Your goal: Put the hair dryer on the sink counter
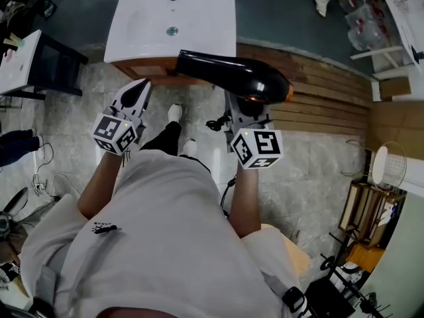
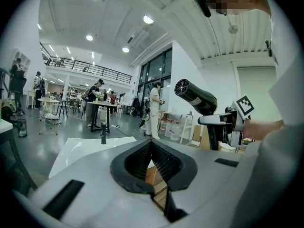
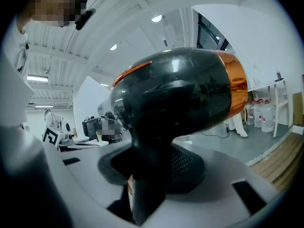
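The right gripper pinches the dark handle of the hair dryer, jaws part-spread around it; the glossy black, rounded barrel with a copper-coloured band sits level above the jaws, in the air, nozzle near the front edge of the smooth white sink counter; the left gripper alongside has ribbed black jaws pressed together, empty

place: open lab hall | evidence: mezzanine, work tables, freestanding sink unit
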